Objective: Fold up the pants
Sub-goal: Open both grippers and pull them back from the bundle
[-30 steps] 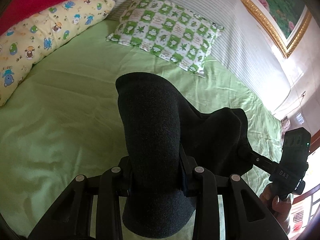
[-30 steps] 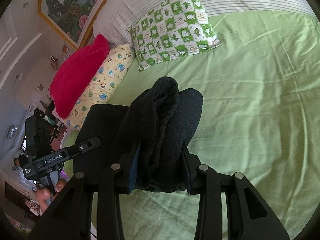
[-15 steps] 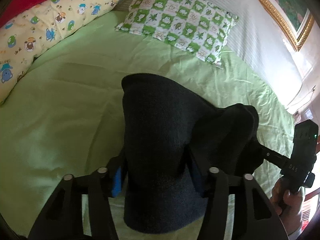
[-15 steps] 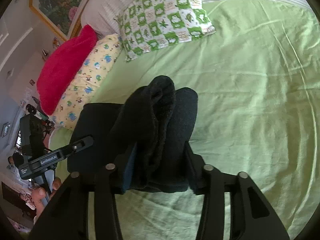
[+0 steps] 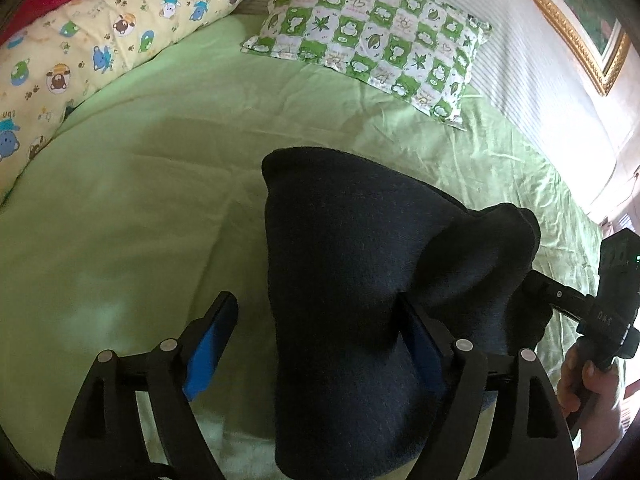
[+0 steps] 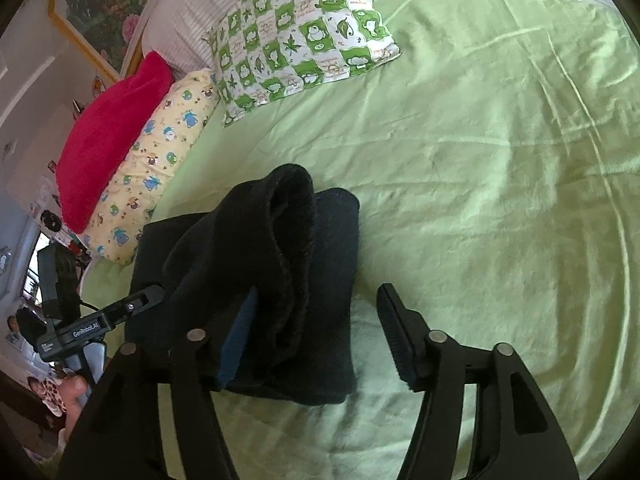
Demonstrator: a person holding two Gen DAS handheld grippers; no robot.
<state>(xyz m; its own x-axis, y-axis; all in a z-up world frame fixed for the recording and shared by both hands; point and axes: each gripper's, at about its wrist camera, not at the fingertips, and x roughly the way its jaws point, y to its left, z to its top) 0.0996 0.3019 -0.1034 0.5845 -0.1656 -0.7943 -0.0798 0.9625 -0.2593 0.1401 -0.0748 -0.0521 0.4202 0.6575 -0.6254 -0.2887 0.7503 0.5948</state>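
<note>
Pants (image 5: 360, 300) lie folded in a dark bundle at lower centre on the green bed (image 5: 140, 200). Both jaws have just spread — left hand-held gripper (image 5: 316, 332) and right hand-held gripper (image 6: 316, 320) now grip nothing, so the fold looks set down.

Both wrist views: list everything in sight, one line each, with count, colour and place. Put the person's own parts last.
pants: one, dark navy, bunched on the sheet between both tongs
sheet: one, light green, covering the bed
checked pillow: one, green and white, at the head of the bed
cartoon pillow: one, pale yellow with animals, beside the checked one
red cushion: one, red, against the cartoon pillow
striped bolster: one, white with grey stripes, behind the pillows
painting: one, gold frame, on the wall
left tongs: black, blue pads, open around the pants
right tongs: black, open
hand: one, gripping the right tongs' handle
</note>
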